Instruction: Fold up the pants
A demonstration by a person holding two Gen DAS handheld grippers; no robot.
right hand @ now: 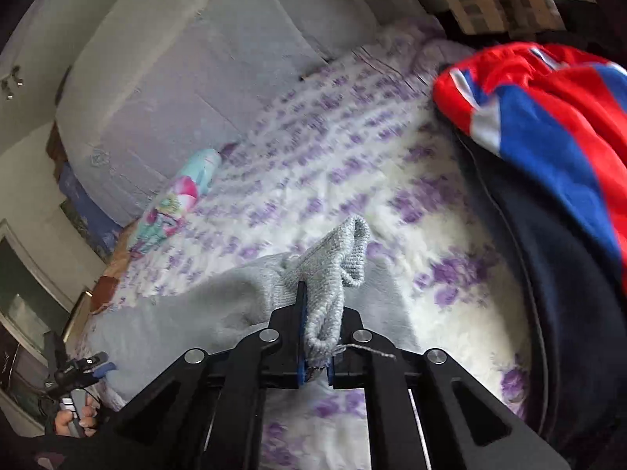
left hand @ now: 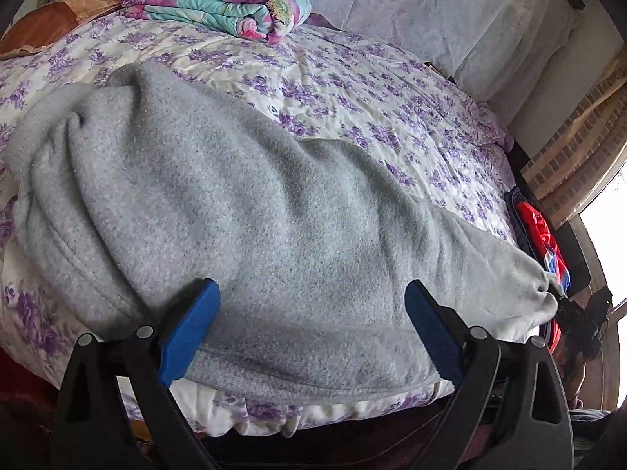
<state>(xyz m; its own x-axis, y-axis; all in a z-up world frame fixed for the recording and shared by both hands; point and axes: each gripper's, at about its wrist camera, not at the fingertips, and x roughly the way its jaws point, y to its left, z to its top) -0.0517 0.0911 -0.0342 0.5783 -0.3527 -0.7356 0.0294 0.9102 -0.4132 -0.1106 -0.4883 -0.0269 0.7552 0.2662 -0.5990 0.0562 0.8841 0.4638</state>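
Grey fleece pants [left hand: 243, 211] lie spread across the purple-flowered bedspread [left hand: 352, 90], reaching from left to right near the bed's front edge. My left gripper [left hand: 309, 293] is open, its blue pads wide apart just above the pants' near edge. My right gripper [right hand: 319, 297] is shut on a bunched ribbed cuff of the pants [right hand: 337, 258] and holds it lifted above the bedspread [right hand: 352, 149]. The rest of the pants [right hand: 188, 313] trails left. The left gripper [right hand: 84, 368] shows small at the lower left of the right wrist view.
A folded floral quilt [left hand: 219, 4] lies at the back of the bed. A red, blue and white garment [right hand: 548, 117] on dark navy cloth [right hand: 548, 293] sits at the bed's right side. A pale padded headboard [right hand: 188, 78] runs behind.
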